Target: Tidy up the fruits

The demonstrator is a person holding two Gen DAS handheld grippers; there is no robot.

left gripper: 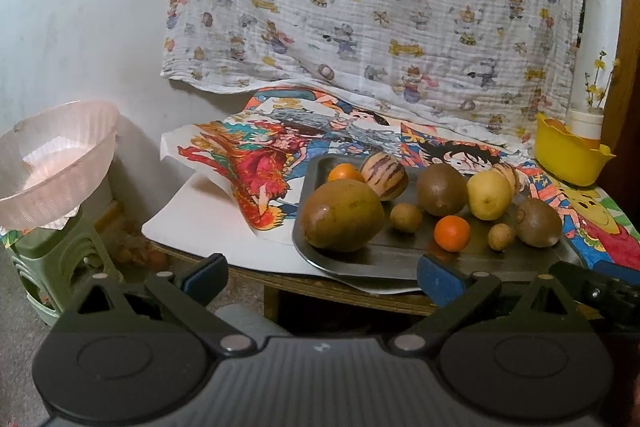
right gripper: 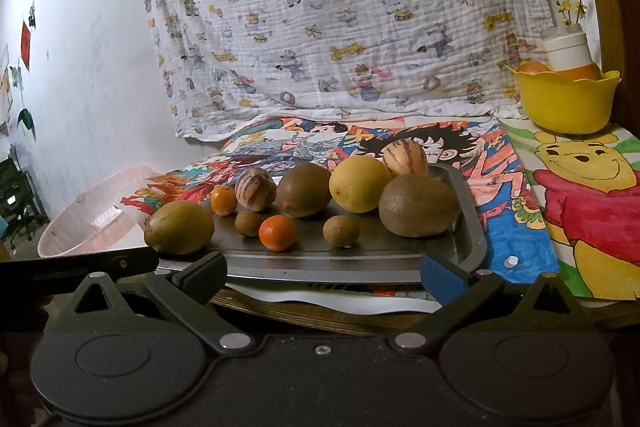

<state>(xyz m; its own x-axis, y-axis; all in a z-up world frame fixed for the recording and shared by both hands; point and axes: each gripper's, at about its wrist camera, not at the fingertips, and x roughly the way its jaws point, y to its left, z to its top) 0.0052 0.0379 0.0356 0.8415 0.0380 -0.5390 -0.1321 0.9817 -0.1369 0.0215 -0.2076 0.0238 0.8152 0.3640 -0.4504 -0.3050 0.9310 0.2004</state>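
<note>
A dark metal tray [left gripper: 400, 259] [right gripper: 460, 243] on the table holds several fruits: brown kiwis [left gripper: 342, 215] [right gripper: 418, 205], a yellow lemon [left gripper: 489, 195] [right gripper: 359, 183], small oranges [left gripper: 452, 233] [right gripper: 278, 233], striped melons [left gripper: 384, 175] [right gripper: 405, 158] and small brown longans [left gripper: 406, 217] [right gripper: 341, 230]. My left gripper [left gripper: 320, 273] hangs open in front of the tray's near edge, nothing between its fingers. My right gripper [right gripper: 322, 273] is also open and empty, just before the tray's front rim.
A pink plastic bowl [left gripper: 60, 163] [right gripper: 92, 219] sits on a green stool [left gripper: 52, 267] left of the table. A yellow bowl [left gripper: 570, 157] [right gripper: 566, 99] stands at the back right beside a white bottle [right gripper: 566, 53]. Cartoon posters [right gripper: 588, 207] cover the table; a patterned cloth [left gripper: 380, 7] hangs behind.
</note>
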